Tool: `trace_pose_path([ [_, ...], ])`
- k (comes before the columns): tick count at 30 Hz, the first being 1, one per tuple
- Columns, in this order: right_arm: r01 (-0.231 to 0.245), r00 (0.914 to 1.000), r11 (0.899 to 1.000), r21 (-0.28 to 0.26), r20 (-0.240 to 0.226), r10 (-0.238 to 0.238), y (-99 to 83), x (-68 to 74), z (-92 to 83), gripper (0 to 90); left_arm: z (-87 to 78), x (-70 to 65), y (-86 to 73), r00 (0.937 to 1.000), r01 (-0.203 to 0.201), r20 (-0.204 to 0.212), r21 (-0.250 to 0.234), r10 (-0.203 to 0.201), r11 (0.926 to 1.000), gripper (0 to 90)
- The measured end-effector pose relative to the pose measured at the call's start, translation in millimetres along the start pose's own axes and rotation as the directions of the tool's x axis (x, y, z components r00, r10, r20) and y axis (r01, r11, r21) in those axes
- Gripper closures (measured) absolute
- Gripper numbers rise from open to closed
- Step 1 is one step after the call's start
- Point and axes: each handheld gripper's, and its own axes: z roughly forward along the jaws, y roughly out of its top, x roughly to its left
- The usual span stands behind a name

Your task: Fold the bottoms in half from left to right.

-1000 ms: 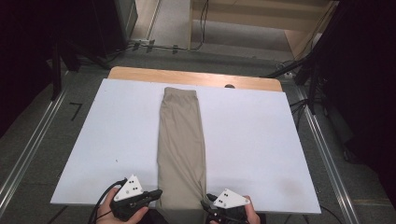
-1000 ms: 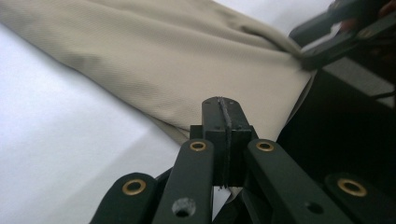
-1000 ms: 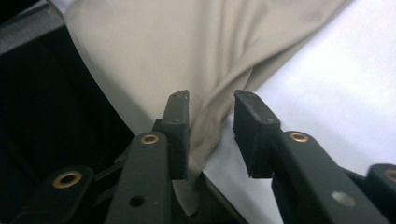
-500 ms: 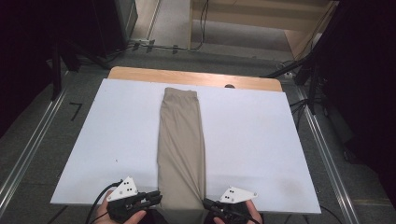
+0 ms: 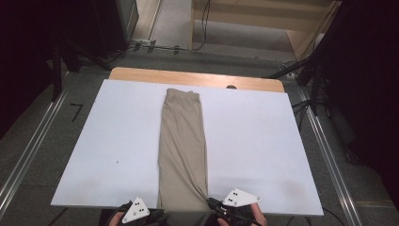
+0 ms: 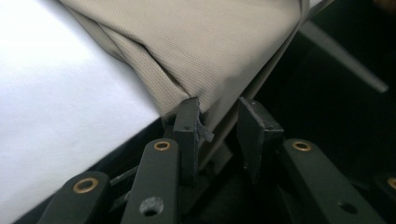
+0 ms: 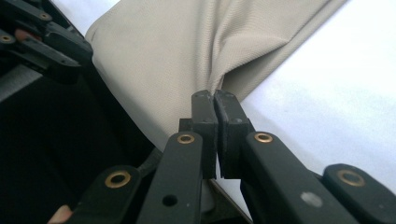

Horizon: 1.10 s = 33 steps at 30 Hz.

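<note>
A long beige folded cloth (image 5: 182,141) lies lengthwise down the middle of the white board (image 5: 263,141). At its near right corner my right gripper (image 5: 212,204) is shut, and the cloth (image 7: 187,46) bunches into a fold at the closed tips of the right gripper (image 7: 215,105). My left gripper (image 5: 160,215) is at the near left corner. In the left gripper view the jaws of the left gripper (image 6: 219,121) stand apart and have just been opening. The cloth's (image 6: 210,42) edge hangs between them and brushes only one of the pads (image 6: 187,121).
The board rests on a wooden table whose far edge (image 5: 197,77) shows beyond it, with a small dark spot (image 5: 230,86) there. Metal rails (image 5: 28,150) run along the floor on both sides. Dark stands and cables crowd the far side.
The left gripper has slid back and down toward the near edge, and its jaws have parted. The right gripper stays in place and has closed on the cloth's corner.
</note>
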Motion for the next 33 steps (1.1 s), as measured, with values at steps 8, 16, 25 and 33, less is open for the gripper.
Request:
trace_pose_path([
  [8,0.010,0.9999,1.000,0.004,0.001,-0.010,0.3,0.7,-0.7,85.5,16.1,-10.3,-8.1,0.9993,0.003,-0.039,0.073,0.000,0.9973,65.1],
  [16,0.011,0.9999,1.000,0.005,0.000,-0.011,-0.3,-0.6,-0.3,85.5,13.8,-5.0,-3.8,0.9993,0.012,-0.035,0.030,-0.011,0.9995,64.7],
  [25,0.017,0.9999,1.000,0.006,0.000,-0.017,-0.1,0.6,-0.1,85.6,13.6,-6.0,1.8,0.9999,-0.004,0.012,0.038,0.004,0.9993,89.0],
  [33,0.019,0.9996,0.999,-0.031,-0.018,-0.020,2.0,4.2,-4.5,85.9,-24.1,-1.3,12.3,0.9945,-0.096,0.044,0.023,0.095,0.9951,90.0],
])
